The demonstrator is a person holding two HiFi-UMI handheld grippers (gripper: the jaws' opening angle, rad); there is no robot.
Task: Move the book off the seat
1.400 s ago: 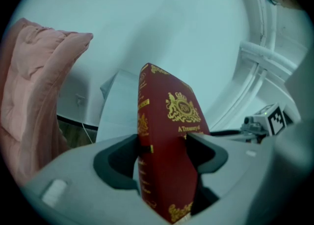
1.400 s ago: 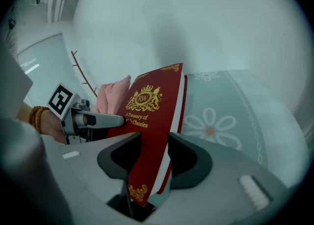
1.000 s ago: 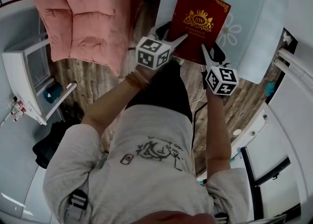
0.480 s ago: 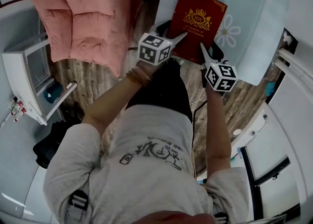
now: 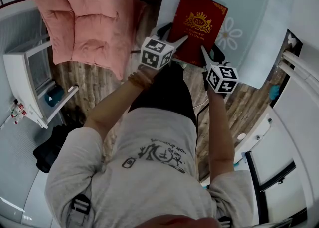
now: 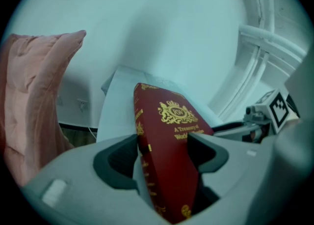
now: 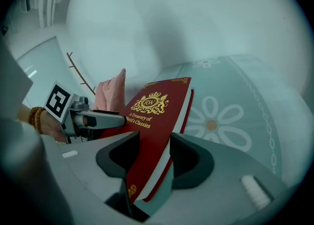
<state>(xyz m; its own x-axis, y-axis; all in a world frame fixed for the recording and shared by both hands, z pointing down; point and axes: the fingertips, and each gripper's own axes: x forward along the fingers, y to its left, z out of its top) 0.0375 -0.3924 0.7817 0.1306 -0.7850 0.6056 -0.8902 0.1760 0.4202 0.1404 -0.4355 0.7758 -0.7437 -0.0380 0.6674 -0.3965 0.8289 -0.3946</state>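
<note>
A dark red book (image 5: 198, 24) with a gold crest is held by its near edge over the glass table (image 5: 259, 18) with pale flower prints. My left gripper (image 5: 183, 39) is shut on the book's near left corner, by the spine. My right gripper (image 5: 203, 53) is shut on the near right corner. In the left gripper view the book (image 6: 169, 126) stands edge-on between the jaws of my left gripper (image 6: 163, 141). In the right gripper view the book (image 7: 157, 106) slants between the jaws of my right gripper (image 7: 154, 143), with the table (image 7: 235, 101) beyond it.
A pink padded armchair (image 5: 84, 18) stands at the upper left, also seen in the left gripper view as the armchair (image 6: 34, 81). A white cabinet (image 5: 30, 80) is at the far left, with a dark bag (image 5: 50, 147) on the wood floor. White framing (image 5: 299, 67) runs along the right.
The book has slid a little further away over the glass table, and both grippers have followed it. Both grips look the same.
</note>
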